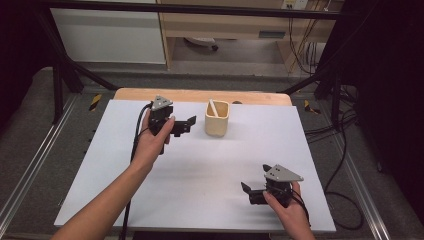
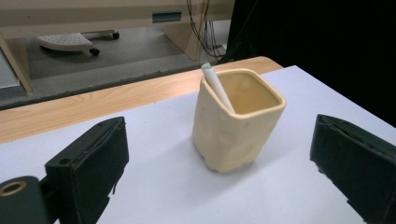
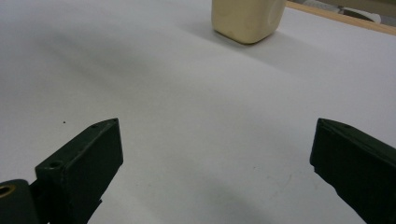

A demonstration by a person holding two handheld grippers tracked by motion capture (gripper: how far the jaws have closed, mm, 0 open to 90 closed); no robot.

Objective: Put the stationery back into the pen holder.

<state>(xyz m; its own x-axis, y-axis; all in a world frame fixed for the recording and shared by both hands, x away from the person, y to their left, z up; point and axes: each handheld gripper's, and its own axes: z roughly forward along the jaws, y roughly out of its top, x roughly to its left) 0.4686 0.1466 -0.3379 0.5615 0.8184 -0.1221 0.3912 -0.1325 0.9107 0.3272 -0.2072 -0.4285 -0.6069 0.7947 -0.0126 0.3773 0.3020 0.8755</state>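
Showing a white stick [image 2: 217, 87] inside the cream cup [image 2: 236, 123], left gripper [image 1: 186, 123] view; right gripper [image 1: 248, 192] view crops it. Both grippers wide open, empty; cup just beside left.

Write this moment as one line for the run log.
left gripper: open, facing cup | right gripper: open, empty | white stick: leaning inside cup | table

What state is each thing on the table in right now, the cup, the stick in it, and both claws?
Cream cup: upright on the white sheet, untouched.
White stick: inside the cup, leaning on its rim.
Left claw: open, empty, aimed at the cup, short of it.
Right claw: open, empty, low over the sheet, well away from the cup.
White sheet: flat on the wooden table.
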